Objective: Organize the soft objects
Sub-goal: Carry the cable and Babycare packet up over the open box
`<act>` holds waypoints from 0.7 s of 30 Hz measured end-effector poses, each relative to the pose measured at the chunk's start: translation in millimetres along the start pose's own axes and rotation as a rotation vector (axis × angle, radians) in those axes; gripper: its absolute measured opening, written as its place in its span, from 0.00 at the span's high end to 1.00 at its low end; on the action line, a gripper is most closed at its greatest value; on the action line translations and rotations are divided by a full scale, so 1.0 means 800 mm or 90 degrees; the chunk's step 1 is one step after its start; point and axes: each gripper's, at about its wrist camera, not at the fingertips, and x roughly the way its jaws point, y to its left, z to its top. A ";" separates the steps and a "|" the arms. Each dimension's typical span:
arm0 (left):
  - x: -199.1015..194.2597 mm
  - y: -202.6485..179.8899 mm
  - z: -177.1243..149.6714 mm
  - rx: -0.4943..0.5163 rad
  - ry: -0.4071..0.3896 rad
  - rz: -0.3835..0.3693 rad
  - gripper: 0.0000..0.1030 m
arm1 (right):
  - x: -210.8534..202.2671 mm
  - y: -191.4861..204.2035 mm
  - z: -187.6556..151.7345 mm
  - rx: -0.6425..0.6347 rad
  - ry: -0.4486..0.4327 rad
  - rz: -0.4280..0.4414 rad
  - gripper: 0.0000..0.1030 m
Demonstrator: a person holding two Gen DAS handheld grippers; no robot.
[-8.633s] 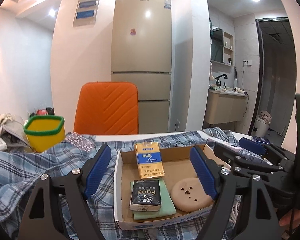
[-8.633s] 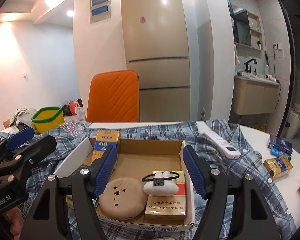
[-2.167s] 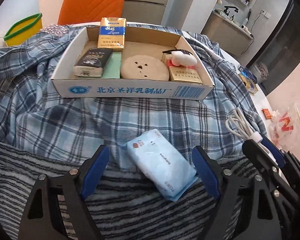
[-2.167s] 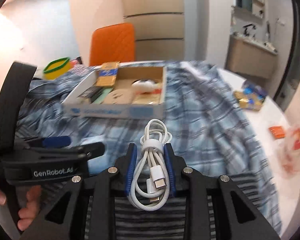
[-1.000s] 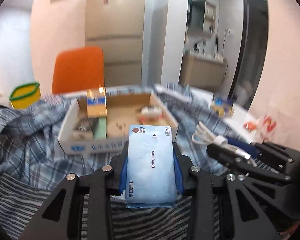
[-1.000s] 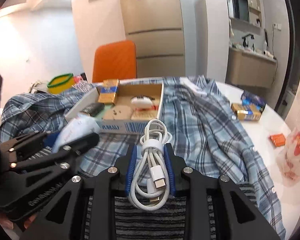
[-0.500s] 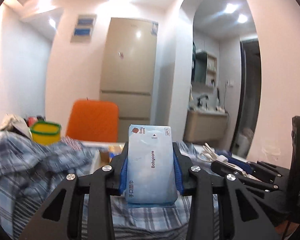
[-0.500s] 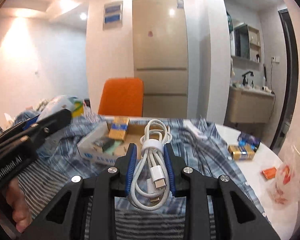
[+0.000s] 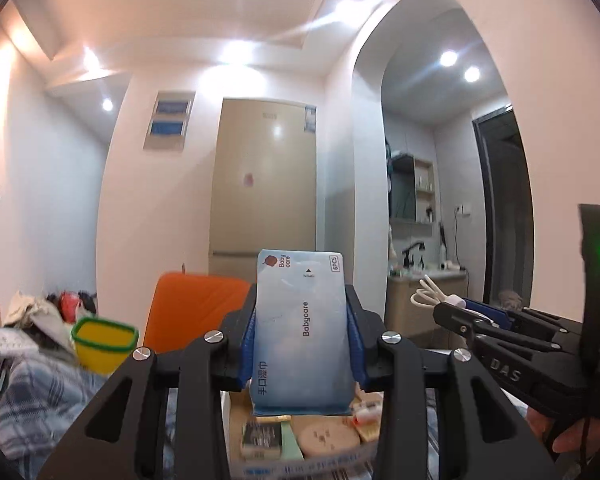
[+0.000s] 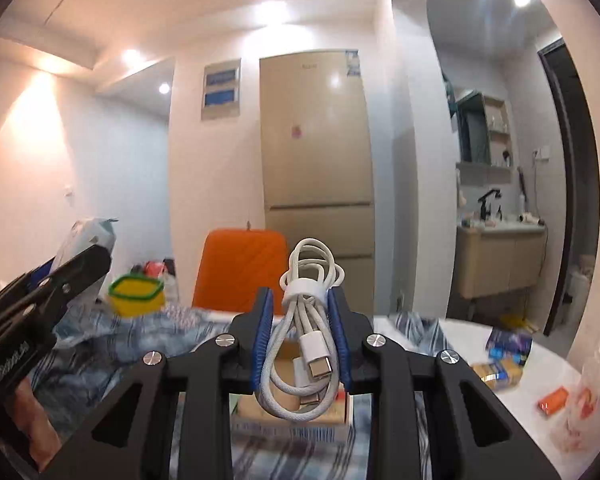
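Note:
My left gripper [image 9: 302,332] is shut on a light-blue pack of wet wipes [image 9: 300,320], held upright between its blue pads above the cardboard box [image 9: 300,464]. My right gripper [image 10: 300,332] is shut on a coiled white charging cable [image 10: 308,320] bound with a white strap. In the left wrist view the right gripper [image 9: 456,312] with the cable [image 9: 428,294] shows at the right. In the right wrist view the left gripper [image 10: 80,268] with the wipes pack [image 10: 86,236] shows at the left. The box [image 10: 292,428] lies under the cable and holds several small items.
A plaid shirt [image 9: 32,404] covers the table. A yellow tub with a green rim [image 9: 104,342] and an orange chair [image 9: 196,304] stand behind it. Small boxes [image 10: 500,372] and an orange packet [image 10: 554,398] lie on the white tabletop at right. A fridge [image 10: 316,152] stands at the back.
Both grippers have risen and tilted up to point level, so the room fills the views and the box has dropped to the bottom edge. Each keeps its grip.

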 end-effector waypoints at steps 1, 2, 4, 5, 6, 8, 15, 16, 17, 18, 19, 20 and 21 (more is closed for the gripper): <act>0.006 0.001 0.000 0.006 -0.006 -0.001 0.65 | 0.004 0.002 0.003 -0.002 -0.006 -0.011 0.71; 0.013 0.003 -0.001 0.007 -0.011 0.003 0.65 | 0.012 0.003 0.006 -0.002 -0.008 -0.018 0.71; 0.025 0.008 -0.003 -0.003 -0.013 0.008 0.65 | 0.028 0.004 0.009 0.004 -0.005 -0.017 0.71; 0.032 0.010 -0.005 -0.011 -0.008 0.008 0.65 | 0.037 0.006 0.009 0.005 -0.009 -0.018 0.71; 0.038 0.011 -0.008 -0.017 -0.004 0.010 0.65 | 0.041 0.007 0.009 0.004 -0.013 -0.017 0.71; 0.047 0.014 -0.017 -0.022 0.002 0.015 0.65 | 0.053 0.011 0.004 0.001 -0.018 -0.005 0.71; 0.066 0.010 -0.053 0.009 0.040 0.026 0.65 | 0.080 0.016 -0.029 -0.012 -0.013 0.014 0.71; 0.067 0.008 -0.056 0.012 0.046 0.031 0.64 | 0.084 0.016 -0.034 -0.014 -0.009 0.015 0.71; 0.066 0.006 -0.059 0.016 0.046 0.035 0.64 | 0.088 0.015 -0.040 -0.013 -0.005 0.015 0.71; 0.065 0.003 -0.061 0.024 0.045 0.034 0.64 | 0.089 0.011 -0.045 -0.010 -0.003 0.014 0.71; 0.065 0.000 -0.063 0.030 0.048 0.033 0.64 | 0.092 0.009 -0.049 -0.005 0.001 0.014 0.71; 0.066 -0.001 -0.064 0.032 0.052 0.032 0.64 | 0.093 0.009 -0.051 -0.004 0.006 0.015 0.71; 0.068 -0.002 -0.064 0.030 0.057 0.031 0.64 | 0.097 0.010 -0.053 -0.006 0.015 0.021 0.71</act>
